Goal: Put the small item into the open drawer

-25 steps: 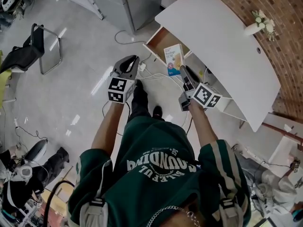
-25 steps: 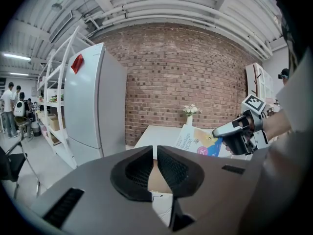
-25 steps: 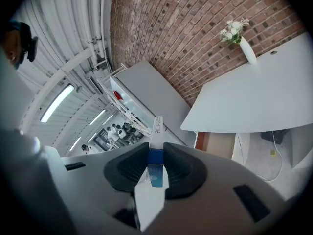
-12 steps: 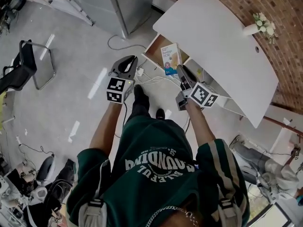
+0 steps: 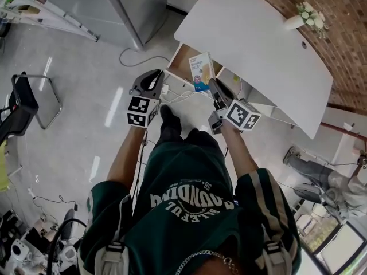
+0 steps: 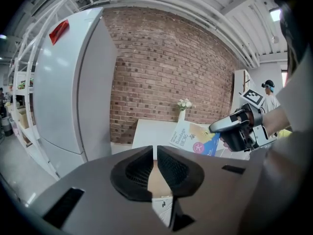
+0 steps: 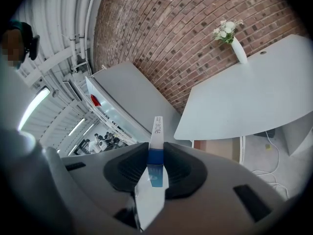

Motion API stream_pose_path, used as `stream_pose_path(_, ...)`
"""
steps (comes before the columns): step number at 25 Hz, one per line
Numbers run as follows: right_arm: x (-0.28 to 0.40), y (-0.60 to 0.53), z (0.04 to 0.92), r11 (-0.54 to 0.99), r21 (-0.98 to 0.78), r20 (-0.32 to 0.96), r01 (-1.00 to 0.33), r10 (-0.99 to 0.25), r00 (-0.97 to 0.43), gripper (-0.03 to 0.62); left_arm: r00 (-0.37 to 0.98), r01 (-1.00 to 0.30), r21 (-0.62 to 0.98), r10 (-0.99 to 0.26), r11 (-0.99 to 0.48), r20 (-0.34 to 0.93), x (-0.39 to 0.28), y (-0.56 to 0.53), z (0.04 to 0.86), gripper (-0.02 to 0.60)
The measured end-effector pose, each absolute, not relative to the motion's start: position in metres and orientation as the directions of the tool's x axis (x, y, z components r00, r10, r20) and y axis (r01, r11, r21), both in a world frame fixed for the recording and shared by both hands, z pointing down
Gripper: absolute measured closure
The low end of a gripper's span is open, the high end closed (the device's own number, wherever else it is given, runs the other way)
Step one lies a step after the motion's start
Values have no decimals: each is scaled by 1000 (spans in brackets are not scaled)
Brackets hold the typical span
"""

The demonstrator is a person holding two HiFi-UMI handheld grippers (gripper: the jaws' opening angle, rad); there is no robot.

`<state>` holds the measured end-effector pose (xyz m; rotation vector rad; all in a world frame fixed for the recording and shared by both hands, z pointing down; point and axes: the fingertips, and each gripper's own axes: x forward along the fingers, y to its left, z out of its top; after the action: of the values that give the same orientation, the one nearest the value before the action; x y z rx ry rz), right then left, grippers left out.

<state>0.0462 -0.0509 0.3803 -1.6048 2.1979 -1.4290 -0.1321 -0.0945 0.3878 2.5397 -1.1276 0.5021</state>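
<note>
- Head view: the person stands at a white worktop (image 5: 252,44) with the open drawer (image 5: 182,59) pulled out under its near edge.
- The right gripper (image 5: 215,90) is clamped on a flat bandage box (image 5: 200,69), which stands on edge in the air over the front part of the drawer. It is not yet resting inside.
- The left gripper (image 5: 153,79) hangs just beside the drawer's left front corner, above loose white cables (image 5: 175,93) on the floor, and carries nothing.
- Left gripper view: its pads sit almost together with only a thin slit between them, and nothing is in the slit. Ahead are the box in the other gripper, a white vase of flowers (image 6: 183,109) on the worktop and a tall fridge (image 6: 68,82) on the left.
- Right gripper view: the box shows edge-on, pinched squarely between the two pads, with its white end sticking out past them. The drawer's wooden side shows below the worktop edge.
- Step in hand, as I judge it: carrying the box over the drawer, just short of placing it.
- The next move calls for lowering the box clear of the drawer front and tilting it flat. The right gripper should let go only once the box is down inside.
</note>
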Motion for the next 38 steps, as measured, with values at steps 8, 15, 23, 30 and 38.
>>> stream_pose_path(8, 68, -44, 384, -33, -713, 432, -700, -807, -402, 482, 670, -708, 150, -589, -691, 451, -98, -96, 399, 543)
stream_pose_path(15, 79, -37, 387, -33, -722, 421, -691, -814, -401, 482, 672, -701, 142, -581, -699, 459, -82, -92, 398, 543)
stream_pose_path(23, 89, -41, 392, 5, -698, 429, -716, -798, -423, 482, 663, -704, 124, -585, -699, 468, -78, -88, 401, 543)
stream_pose_path(30, 94, -51, 402, 28, -694, 423, -720, -794, -438, 482, 668, -682, 100, -561, -725, 490, -74, -85, 417, 543)
stream_pose_path(38, 94, -47, 428, 39, -676, 448, -736, -771, -453, 482, 662, -683, 91, -561, -724, 497, -72, -80, 435, 543)
